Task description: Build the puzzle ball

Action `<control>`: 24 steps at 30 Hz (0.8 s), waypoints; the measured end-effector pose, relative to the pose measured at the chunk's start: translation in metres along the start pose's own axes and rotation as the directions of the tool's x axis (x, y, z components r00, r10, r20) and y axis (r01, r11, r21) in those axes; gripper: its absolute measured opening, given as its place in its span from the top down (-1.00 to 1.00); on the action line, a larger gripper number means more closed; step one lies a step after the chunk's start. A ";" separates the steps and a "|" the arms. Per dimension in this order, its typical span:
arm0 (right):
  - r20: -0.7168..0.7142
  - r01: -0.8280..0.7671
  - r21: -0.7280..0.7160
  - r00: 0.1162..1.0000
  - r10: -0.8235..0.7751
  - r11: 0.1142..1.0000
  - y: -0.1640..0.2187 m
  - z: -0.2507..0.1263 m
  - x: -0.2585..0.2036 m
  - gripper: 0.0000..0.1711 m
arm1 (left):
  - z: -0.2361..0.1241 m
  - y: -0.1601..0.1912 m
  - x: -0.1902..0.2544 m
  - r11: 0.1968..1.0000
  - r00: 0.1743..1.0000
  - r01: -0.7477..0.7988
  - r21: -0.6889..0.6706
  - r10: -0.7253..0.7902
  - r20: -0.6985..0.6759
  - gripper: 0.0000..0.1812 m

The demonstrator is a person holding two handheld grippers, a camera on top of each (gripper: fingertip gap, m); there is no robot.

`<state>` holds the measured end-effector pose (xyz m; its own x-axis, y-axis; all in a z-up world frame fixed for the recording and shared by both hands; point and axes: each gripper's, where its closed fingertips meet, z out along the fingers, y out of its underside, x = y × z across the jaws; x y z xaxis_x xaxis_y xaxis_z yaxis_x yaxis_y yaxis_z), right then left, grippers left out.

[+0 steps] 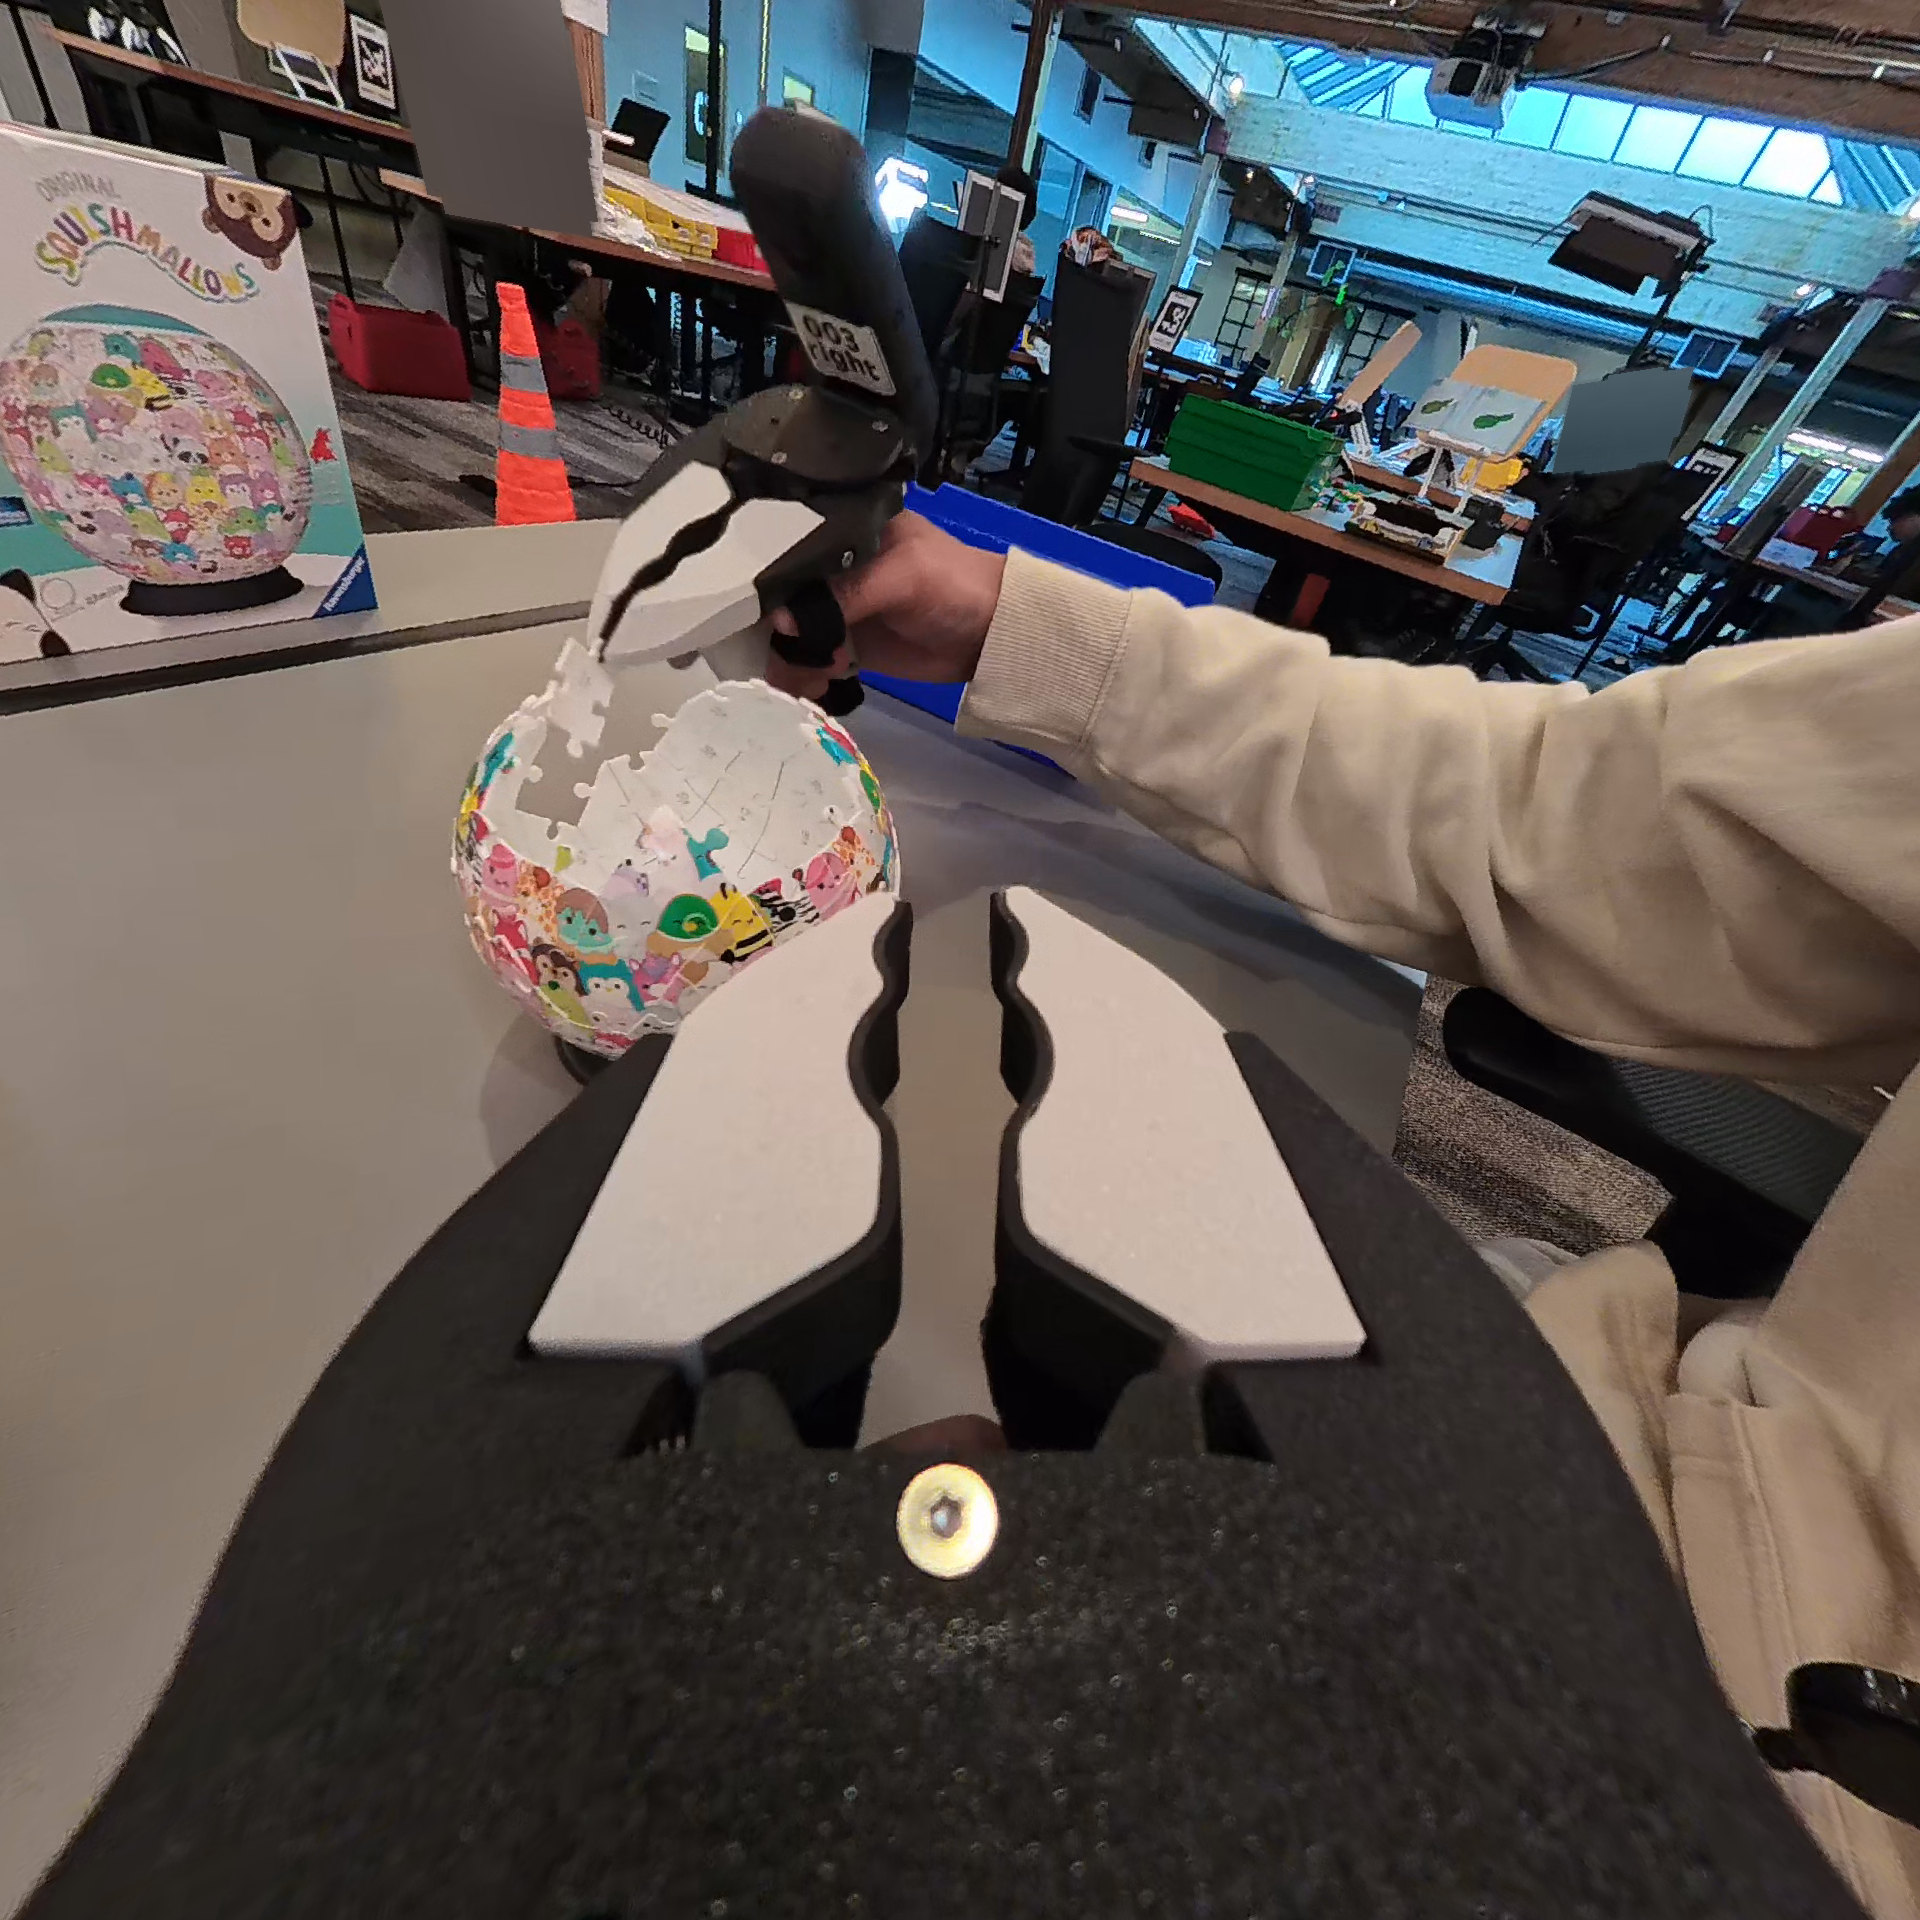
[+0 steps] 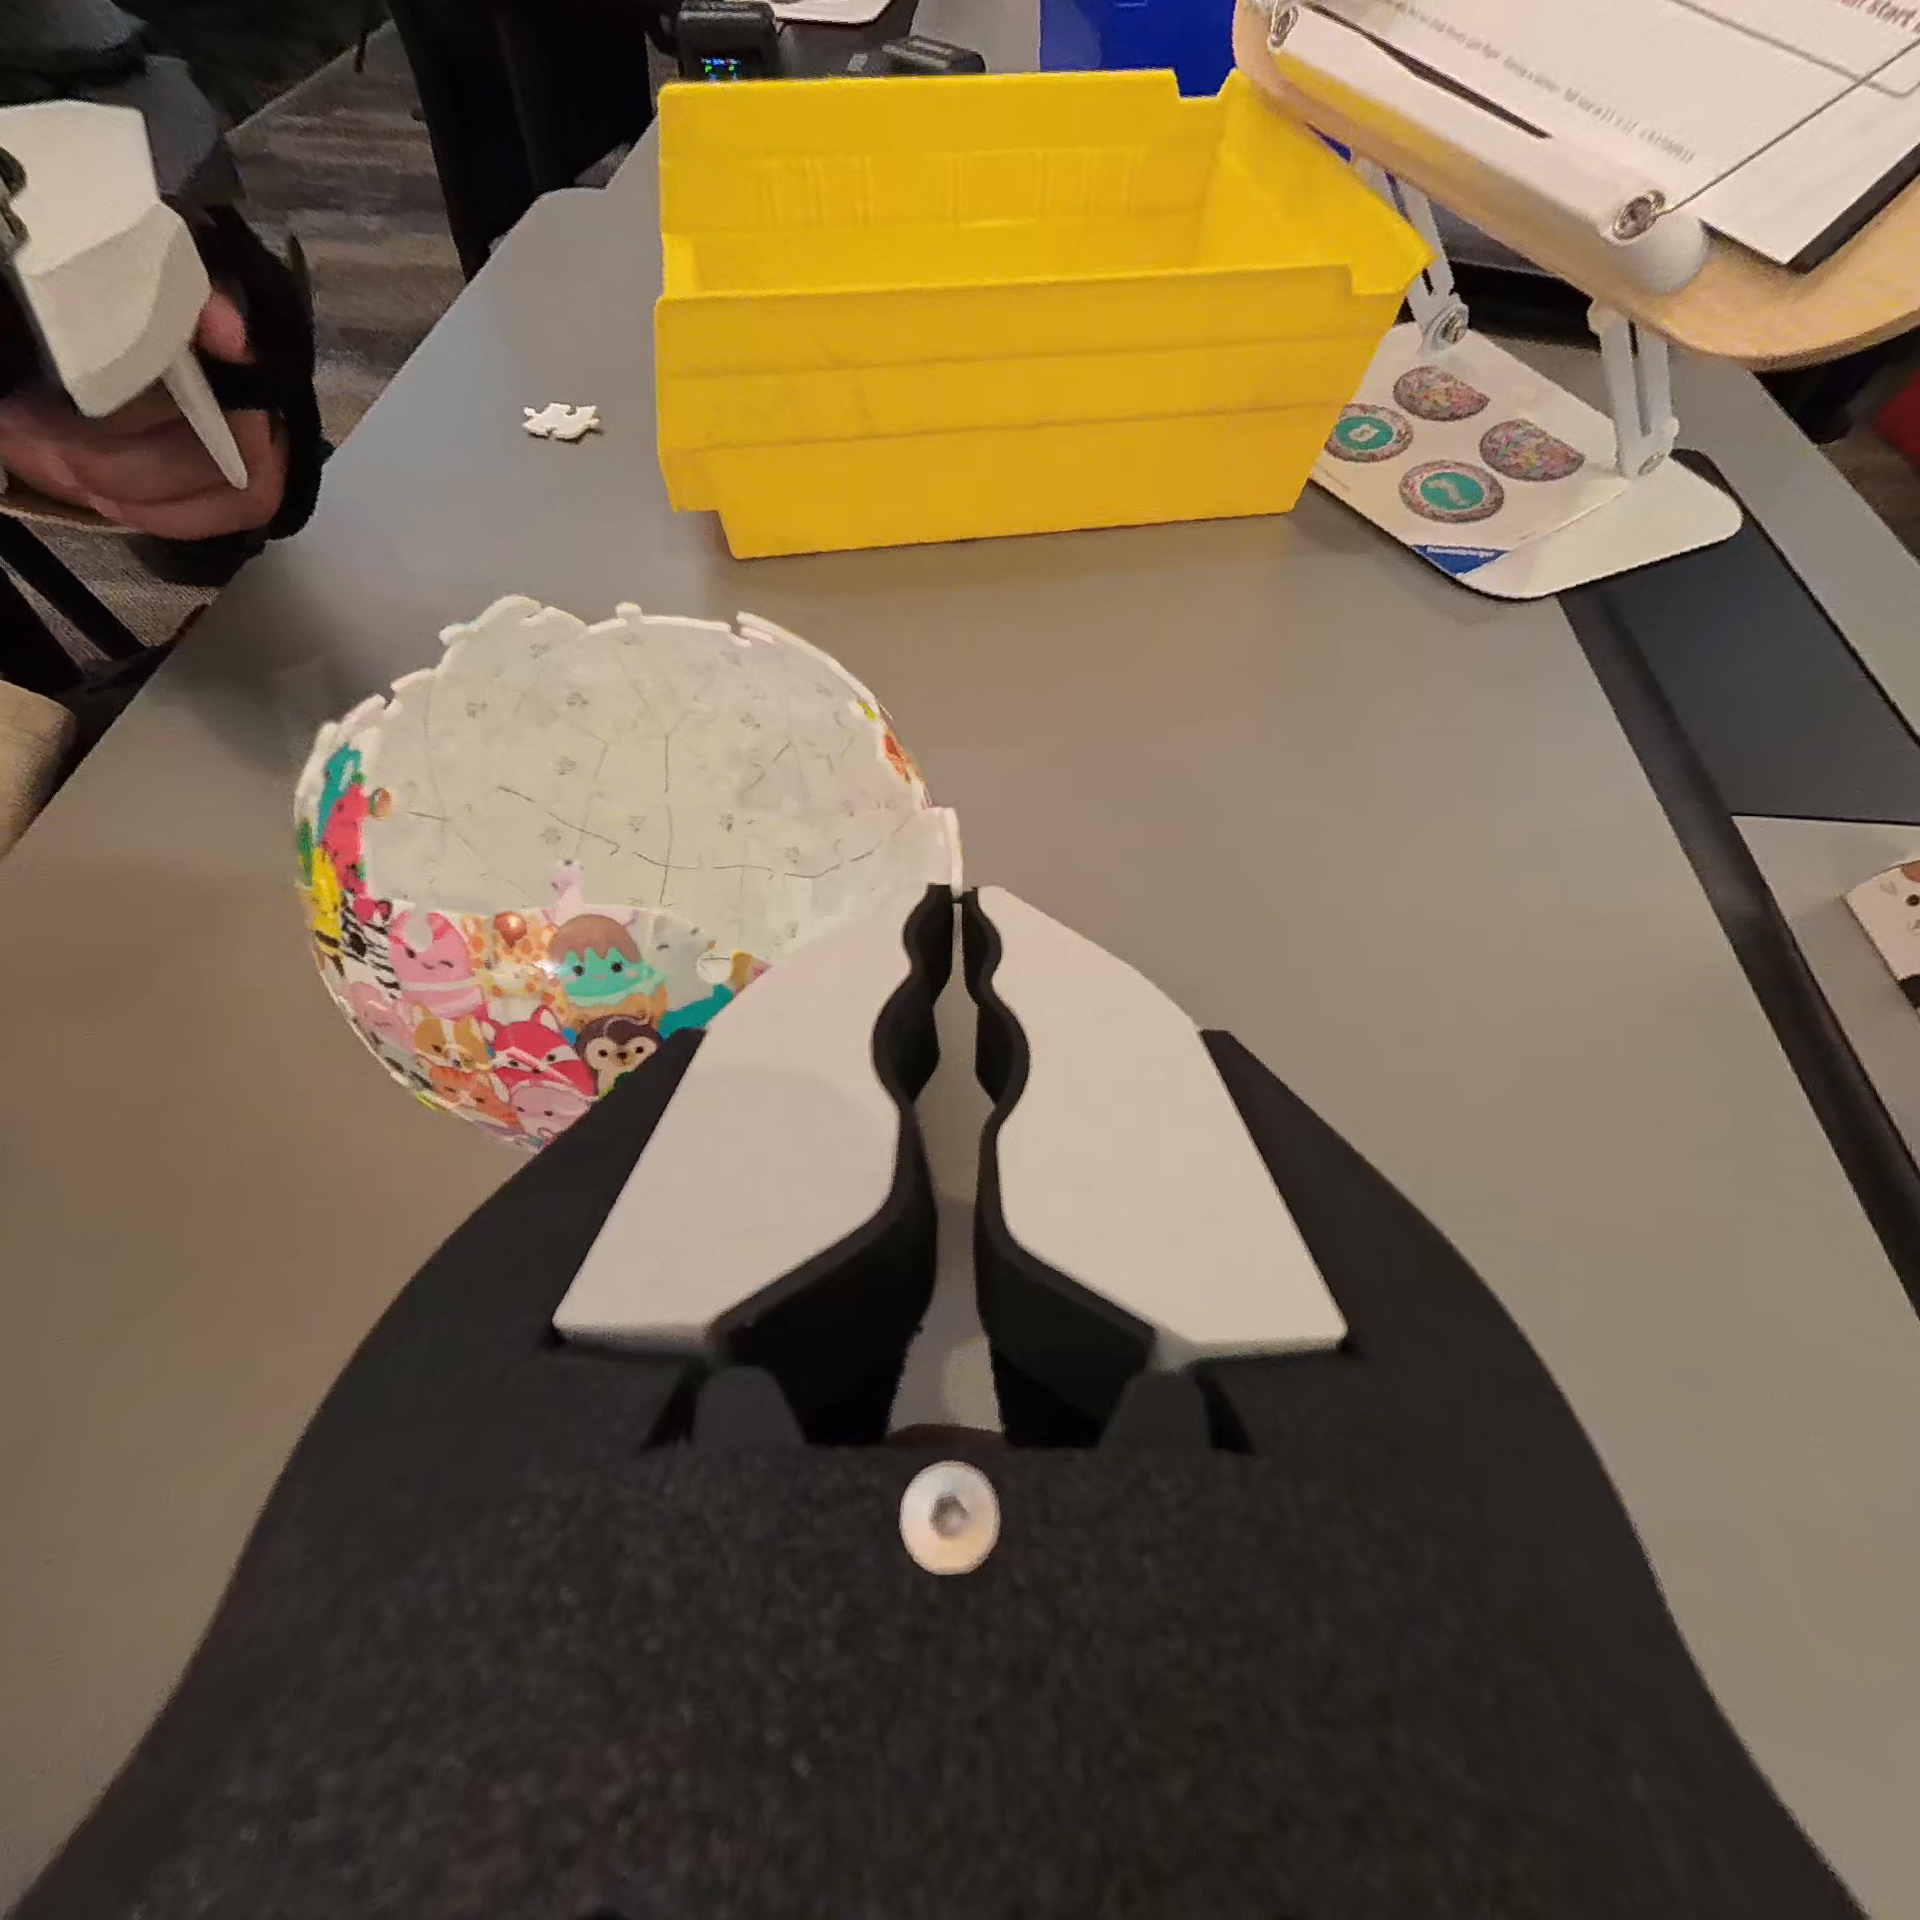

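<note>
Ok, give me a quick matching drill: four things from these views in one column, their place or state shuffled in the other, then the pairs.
1 puzzle ball
2 yellow bin
3 loose piece
4 left gripper

a open, holding nothing
b flat on the table, beside the bin
c partly built, top open
d upright beyond the ball

Pairs: 1-c, 2-d, 3-b, 4-a

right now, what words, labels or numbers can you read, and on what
I do not quote writing; these bear it:
Puzzle box: colourful title, logos.
Tag on the right tongs: short label.
Sheet on the stand: too blurred.
Leaflet under it: small logo.
</note>
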<state>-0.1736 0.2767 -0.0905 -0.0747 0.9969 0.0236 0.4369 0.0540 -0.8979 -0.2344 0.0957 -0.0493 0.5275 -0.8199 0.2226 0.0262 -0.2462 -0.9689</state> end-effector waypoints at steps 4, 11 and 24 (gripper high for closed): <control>0.023 0.023 -0.067 1.000 -0.021 0.997 -0.003 -0.001 -0.005 0.98 | 0.001 0.001 -0.002 1.000 1.000 0.004 -0.007 -0.004 0.006 0.85; -0.031 0.091 -0.168 0.995 -0.097 0.982 -0.019 -0.008 -0.003 0.98 | 0.001 -0.012 -0.021 0.998 0.998 0.007 -0.065 -0.003 0.064 0.79; -0.121 0.092 -0.199 0.986 -0.118 0.976 -0.027 -0.006 -0.006 0.98 | 0.027 -0.065 -0.092 0.859 0.980 -0.158 -0.487 0.198 0.032 0.71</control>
<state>-0.1791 0.2693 -0.0635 -0.0168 0.9831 0.1824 0.5976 0.1561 -0.7864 -0.2617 0.2014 -0.0095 0.5491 -0.8355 0.0230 -0.4742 -0.3340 -0.8146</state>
